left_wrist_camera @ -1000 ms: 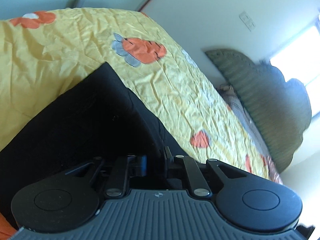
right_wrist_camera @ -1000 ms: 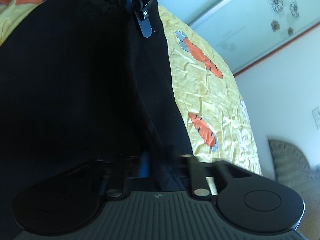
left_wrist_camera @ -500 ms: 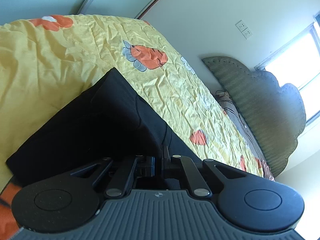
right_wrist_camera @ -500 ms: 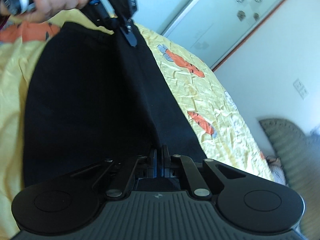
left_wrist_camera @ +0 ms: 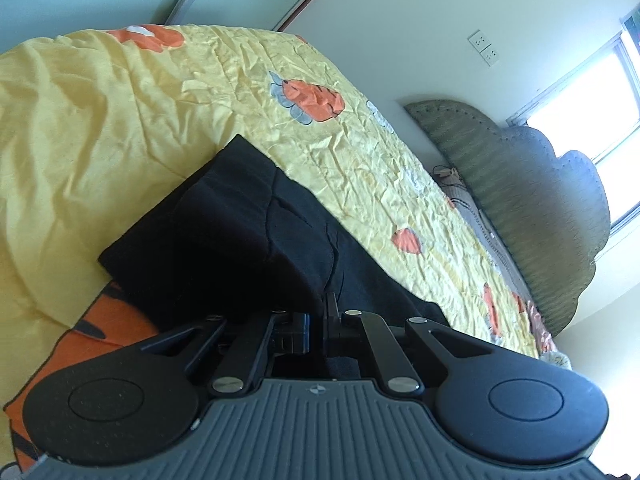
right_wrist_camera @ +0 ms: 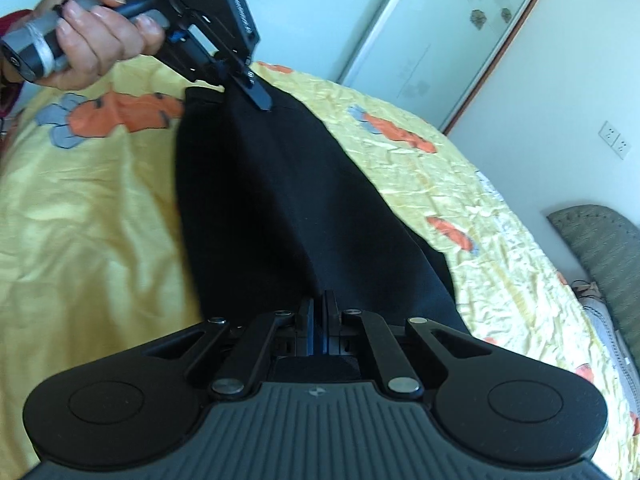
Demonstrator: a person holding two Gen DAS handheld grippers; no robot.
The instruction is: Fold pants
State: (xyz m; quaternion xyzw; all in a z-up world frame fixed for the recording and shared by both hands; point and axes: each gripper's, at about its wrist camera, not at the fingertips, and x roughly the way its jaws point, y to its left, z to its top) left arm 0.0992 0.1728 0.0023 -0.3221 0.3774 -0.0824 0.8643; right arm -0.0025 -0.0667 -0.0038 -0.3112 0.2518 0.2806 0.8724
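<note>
Both grippers have carried the black pants [right_wrist_camera: 288, 208] further along since a second ago, so more yellow bedspread [right_wrist_camera: 88, 216] shows around the cloth and the folded end lies flatter. Seen from the right wrist, the pants stretch as a long dark band across the bed, from the right gripper [right_wrist_camera: 319, 312] at 6 o'clock up to the left gripper [right_wrist_camera: 260, 100] near 11 o'clock. The right gripper's jaws are narrow and pinched on the near edge of the cloth. The left gripper, held in the person's left hand [right_wrist_camera: 88, 36], has its jaws closed on the far edge of the pants.

Seen from the left wrist, a doubled layer of the pants [left_wrist_camera: 224, 240] lies on the bedspread [left_wrist_camera: 120, 120] toward 10 o'clock, its corner pointing to 12 o'clock, and the left gripper [left_wrist_camera: 318, 316] grips the cloth at the bottom centre. A padded headboard [left_wrist_camera: 540, 200] stands at 3 o'clock.

As a judgement, the legs look already laid one on the other, and a crosswise fold is under way. What seems left is laying the held edge down, letting go, and perhaps one more fold and smoothing.
</note>
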